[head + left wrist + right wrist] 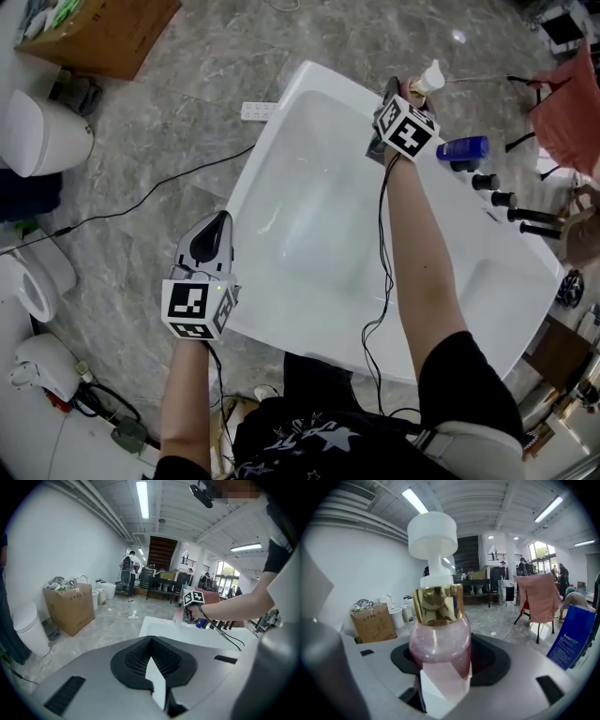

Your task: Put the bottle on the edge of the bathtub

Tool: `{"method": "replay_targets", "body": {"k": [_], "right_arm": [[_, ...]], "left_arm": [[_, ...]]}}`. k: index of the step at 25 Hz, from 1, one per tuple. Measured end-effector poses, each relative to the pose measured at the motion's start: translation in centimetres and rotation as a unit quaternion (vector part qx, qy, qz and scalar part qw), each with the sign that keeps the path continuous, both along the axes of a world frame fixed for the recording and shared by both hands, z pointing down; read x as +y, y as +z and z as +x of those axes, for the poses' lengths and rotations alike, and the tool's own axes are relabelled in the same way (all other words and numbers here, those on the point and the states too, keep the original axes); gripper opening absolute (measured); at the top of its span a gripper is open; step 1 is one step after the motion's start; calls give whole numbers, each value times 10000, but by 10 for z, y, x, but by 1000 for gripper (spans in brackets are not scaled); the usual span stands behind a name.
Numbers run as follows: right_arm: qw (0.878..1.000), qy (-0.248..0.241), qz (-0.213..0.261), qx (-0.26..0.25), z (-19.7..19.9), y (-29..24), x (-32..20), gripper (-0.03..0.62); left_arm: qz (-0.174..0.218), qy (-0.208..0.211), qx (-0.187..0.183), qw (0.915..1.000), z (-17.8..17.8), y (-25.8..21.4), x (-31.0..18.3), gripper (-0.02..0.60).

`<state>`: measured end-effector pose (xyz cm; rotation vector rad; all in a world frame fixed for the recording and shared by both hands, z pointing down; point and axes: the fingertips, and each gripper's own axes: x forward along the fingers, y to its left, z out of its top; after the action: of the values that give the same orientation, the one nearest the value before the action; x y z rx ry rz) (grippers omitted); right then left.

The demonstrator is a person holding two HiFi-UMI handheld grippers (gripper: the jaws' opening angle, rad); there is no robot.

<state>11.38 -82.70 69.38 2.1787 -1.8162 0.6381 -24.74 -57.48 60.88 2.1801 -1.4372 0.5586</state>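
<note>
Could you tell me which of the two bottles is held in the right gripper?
The pink bottle with the gold collar and white pump, clamped in the right gripper; the blue bottle sits apart near the taps.

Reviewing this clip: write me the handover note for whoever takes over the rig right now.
Left tongs: shut, empty, at the left rim of the bathtub.
Right tongs: shut on the pink pump bottle, upright at the far rim, near a blue bottle.
Done: bottle is at the edge.
Left: whether its base rests on the rim cannot be seen; set it down, open, draw back.
</note>
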Motion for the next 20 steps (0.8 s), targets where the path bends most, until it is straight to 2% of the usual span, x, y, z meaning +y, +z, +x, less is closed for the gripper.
{"method": "replay_targets", "body": {"k": [6,13,20], "right_arm": [[9996,-278,13,29,-1,-8,20,287],[9983,-571,12,111,-11,-37,53,290],[9979,-643,109,-64,-28,-79,109,288]], "left_arm": [[8,2,39,10000,5,-9,9,14],[208,-31,160,9997,11,-40,26,15],[398,-36,339,9986,10,-74,72,15]]}}
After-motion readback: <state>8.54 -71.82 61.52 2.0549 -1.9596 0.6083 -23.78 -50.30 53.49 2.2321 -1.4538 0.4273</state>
